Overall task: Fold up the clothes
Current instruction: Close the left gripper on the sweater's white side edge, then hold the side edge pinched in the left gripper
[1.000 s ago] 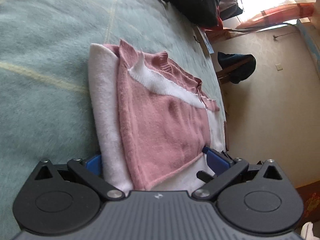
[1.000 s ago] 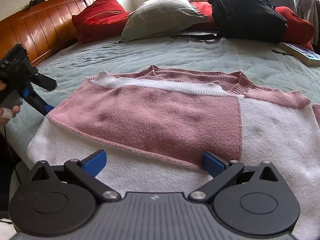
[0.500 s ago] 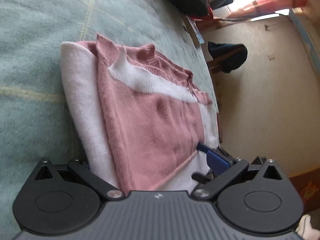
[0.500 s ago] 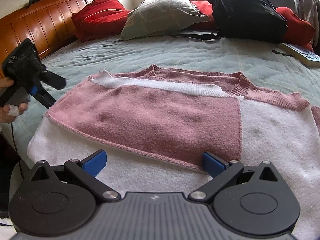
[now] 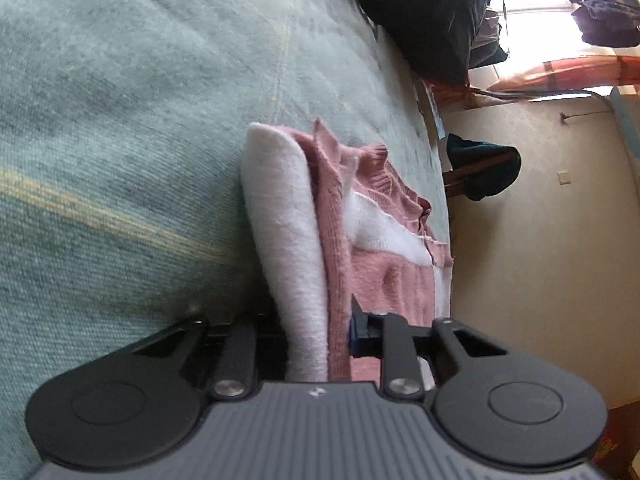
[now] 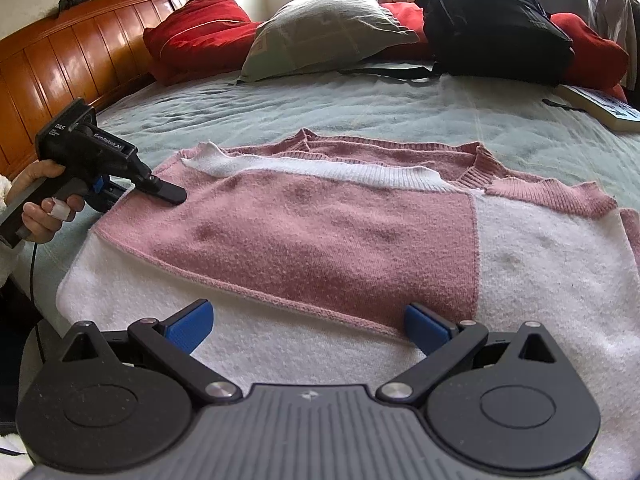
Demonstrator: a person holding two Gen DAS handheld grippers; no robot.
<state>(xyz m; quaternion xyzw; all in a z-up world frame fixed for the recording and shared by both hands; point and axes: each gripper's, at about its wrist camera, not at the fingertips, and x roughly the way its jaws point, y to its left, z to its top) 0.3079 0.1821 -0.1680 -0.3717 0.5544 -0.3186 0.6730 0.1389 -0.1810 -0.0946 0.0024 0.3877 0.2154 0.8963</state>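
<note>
A pink and white sweater (image 6: 320,232) lies flat on the green bedspread (image 6: 360,104), with a pink panel folded over its white body. My left gripper (image 5: 316,336) is shut on the sweater (image 5: 280,240) at its left edge, pinching the white and pink layers together. The right wrist view shows that left gripper (image 6: 120,188) in a person's hand (image 6: 40,204), its upper finger resting on the pink panel. Over the near white hem my right gripper (image 6: 308,324) is open and holds nothing.
A grey pillow (image 6: 324,32), red pillows (image 6: 200,32) and a black backpack (image 6: 496,28) line the far side of the bed. A book (image 6: 600,106) lies at the far right. The wooden headboard (image 6: 60,68) is on the left.
My left gripper has moved in onto the sweater's left edge and shut on it, bunching the layers. The right gripper has stayed where it was, open.
</note>
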